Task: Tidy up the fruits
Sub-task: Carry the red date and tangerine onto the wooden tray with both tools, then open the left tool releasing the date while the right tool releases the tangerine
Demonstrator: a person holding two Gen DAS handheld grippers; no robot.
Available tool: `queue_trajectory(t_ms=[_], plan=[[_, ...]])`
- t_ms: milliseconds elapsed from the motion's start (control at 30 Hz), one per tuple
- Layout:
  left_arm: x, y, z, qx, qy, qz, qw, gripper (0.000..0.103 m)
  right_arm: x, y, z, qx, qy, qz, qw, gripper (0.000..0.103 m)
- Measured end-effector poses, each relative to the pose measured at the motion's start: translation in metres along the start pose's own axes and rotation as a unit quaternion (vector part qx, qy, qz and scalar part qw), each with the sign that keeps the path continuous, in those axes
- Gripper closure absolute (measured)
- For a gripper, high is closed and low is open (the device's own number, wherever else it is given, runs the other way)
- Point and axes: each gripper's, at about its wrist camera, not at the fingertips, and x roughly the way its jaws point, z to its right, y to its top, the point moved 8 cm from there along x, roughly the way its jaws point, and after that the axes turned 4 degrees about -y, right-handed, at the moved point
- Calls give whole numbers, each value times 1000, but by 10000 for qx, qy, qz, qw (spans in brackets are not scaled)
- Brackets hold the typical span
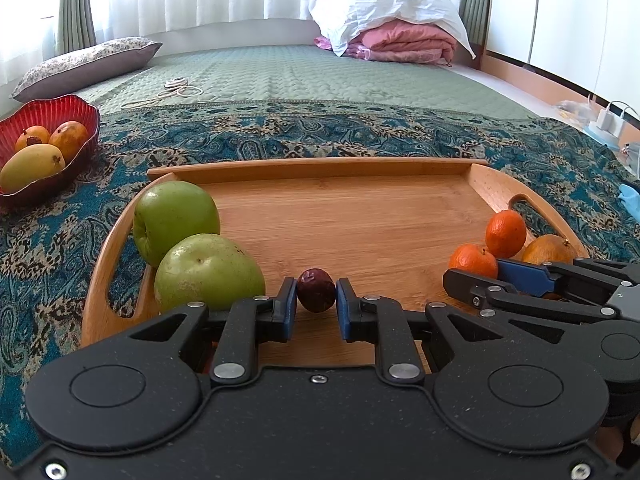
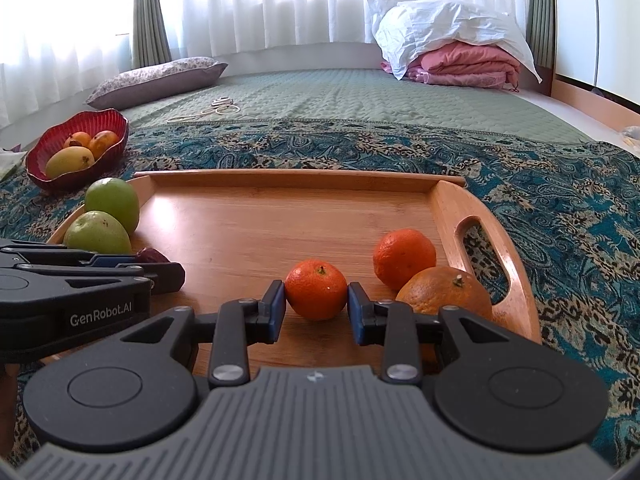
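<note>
Left gripper (image 1: 316,294) clamps wrinkled dark date (image 1: 316,289) — right gripper (image 2: 316,300) clamps round tangerine (image 2: 316,290) | wooden tray (image 2: 320,184)

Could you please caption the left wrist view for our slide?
Left tool grips a dark red fruit on the wooden tray.

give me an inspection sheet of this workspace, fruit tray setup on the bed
surface: wooden tray on a patterned teal cloth over a green quilt.
job's things: two green fruits at the tray's left; dark red fruit; small orange, two more oranges at the right; red bowl off the tray holding three yellow-orange fruits.
clutter: nothing seen on the tray.
grippers: left gripper shut on the dark red fruit; right gripper shut on the small orange.
cables: white cord on the quilt; charger and lead at the right.
surroundings: curtains, pillow, folded pink bedding.
</note>
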Motion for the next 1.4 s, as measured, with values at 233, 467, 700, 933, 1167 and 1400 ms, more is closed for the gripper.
queue_trajectory(t_ms=[233, 467, 700, 933, 1167, 1400], plan=[[0, 0, 0, 16, -2, 5, 10000, 83, -1, -1, 1, 29, 15, -14, 10000, 64], [-2, 0, 1, 2, -39, 0, 10000, 82, -3, -2, 2, 76, 26, -23, 10000, 61], [-11, 0, 2, 37, -68, 38, 10000, 71, -15, 2, 1, 53, -5, 78, 10000, 54], [-28, 2, 4, 76, -80, 155, 9998, 64, -31, 4, -1, -5, -71, 173, 9998, 49], [-51, 2, 5, 77, -107, 297, 9995, 57, -46, 3, 2, -18, -153, 256, 9996, 47], [-71, -3, 6, 73, -105, 422, 9990, 50, -60, 0, 3, -28, -189, 344, 9992, 45]])
